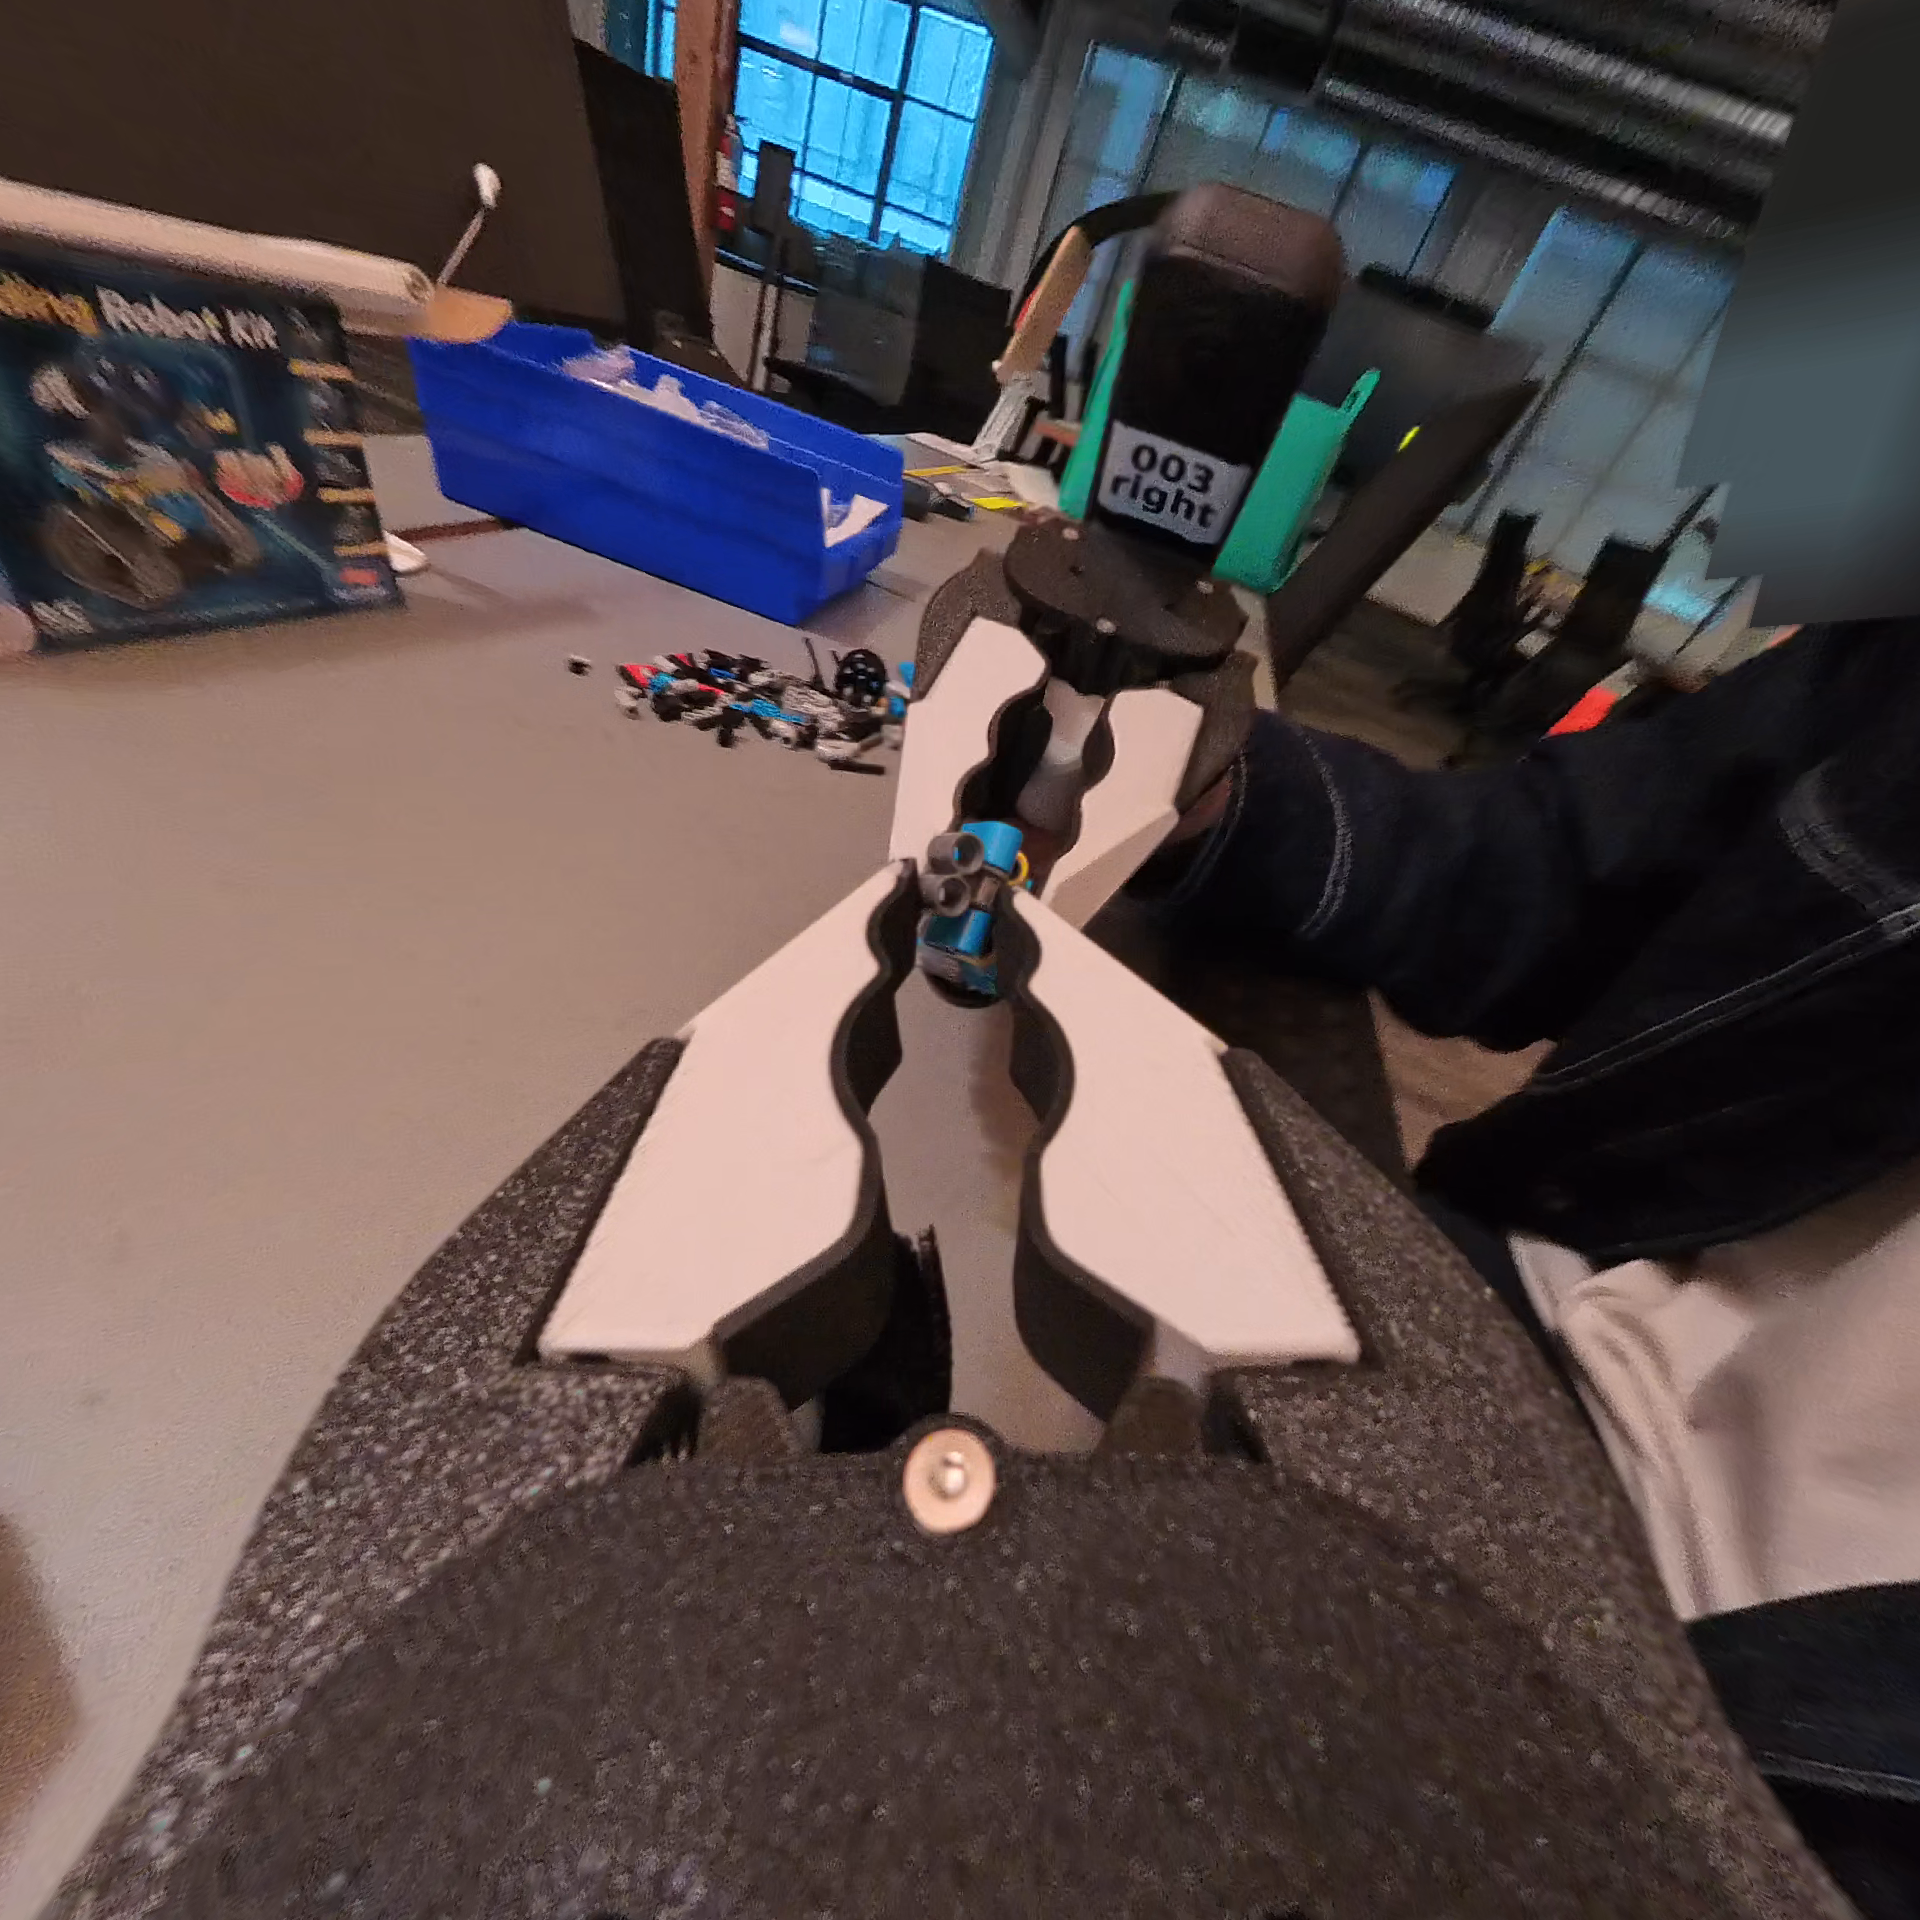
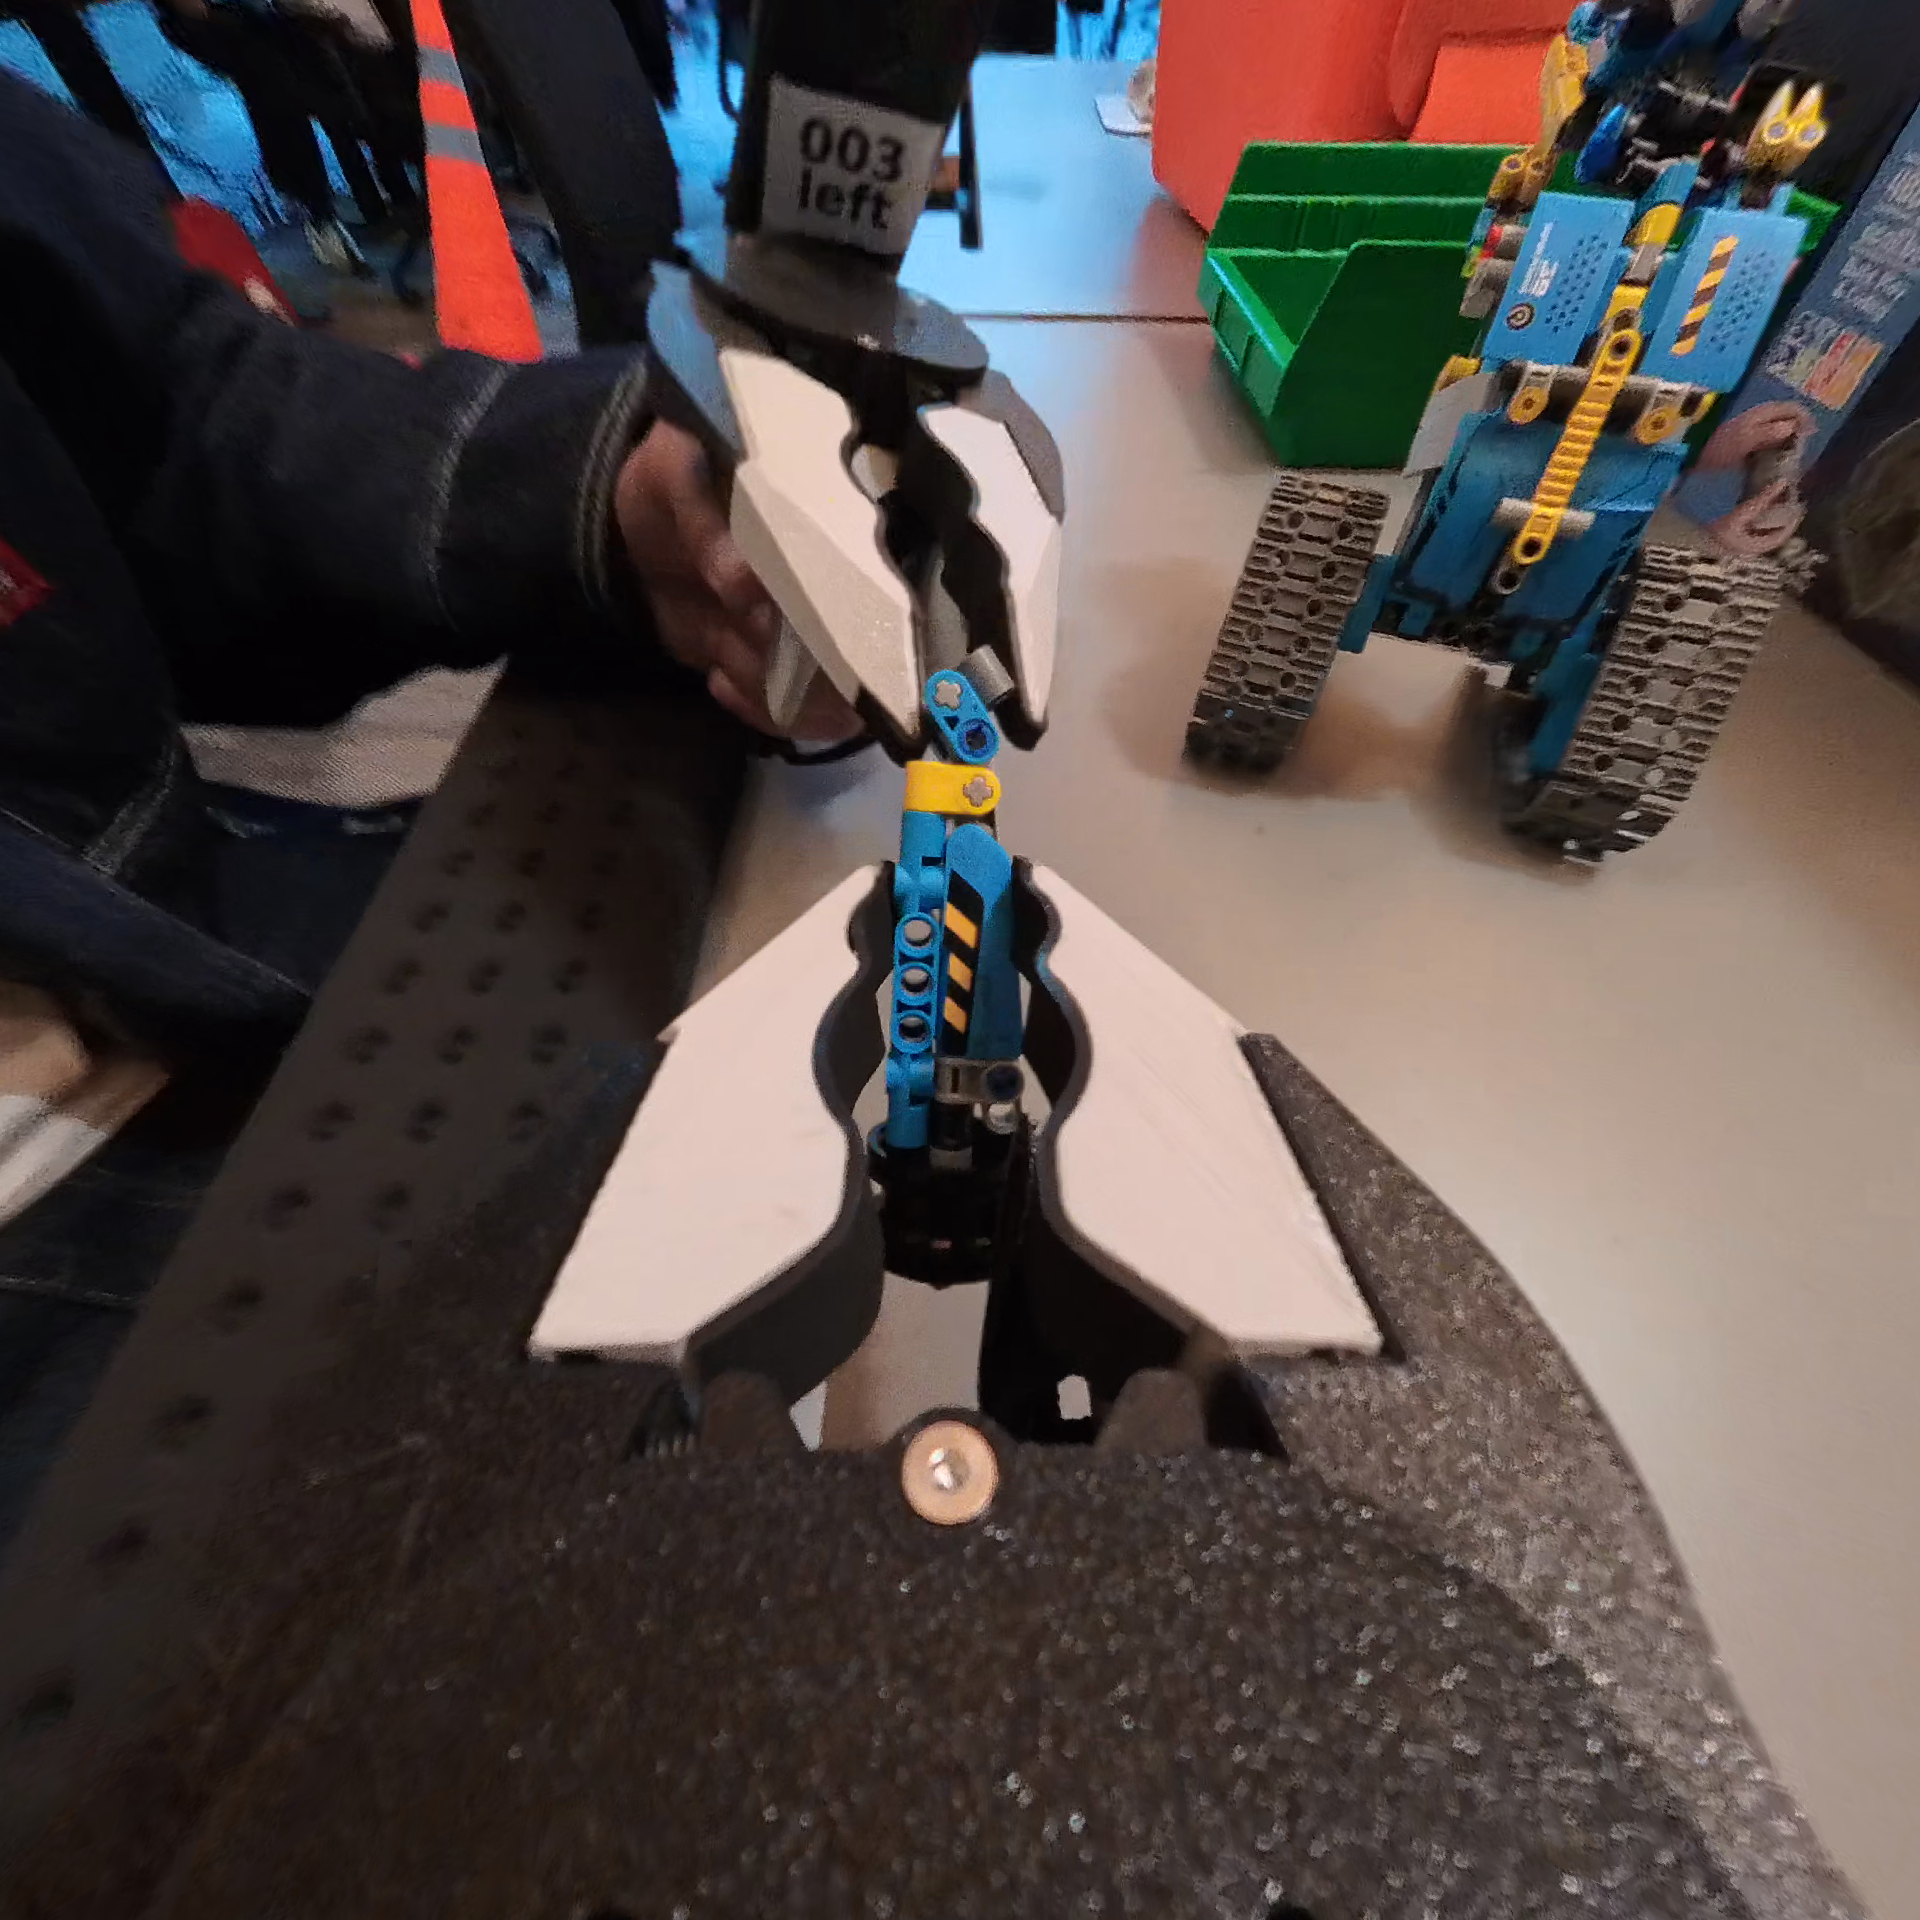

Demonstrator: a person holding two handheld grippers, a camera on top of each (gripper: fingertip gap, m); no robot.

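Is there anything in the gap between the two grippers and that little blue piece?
Nothing visible. Both already grip the blue piece: the right gripper clamps its body, and the left gripper pinches its far end.

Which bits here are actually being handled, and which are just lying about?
In the fingers:
- blue brick piece, gripped by right gripper
- its small end link, pinched by left gripper

Lying about:
- tracked toy robot
- green bin
- blue bin
- loose parts pile
- kit box

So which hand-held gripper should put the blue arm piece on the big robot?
Probably the right hand-held gripper: it grips most of the blue arm piece, and the tracked robot stands on its side. The left hand-held gripper only pinches the tip.
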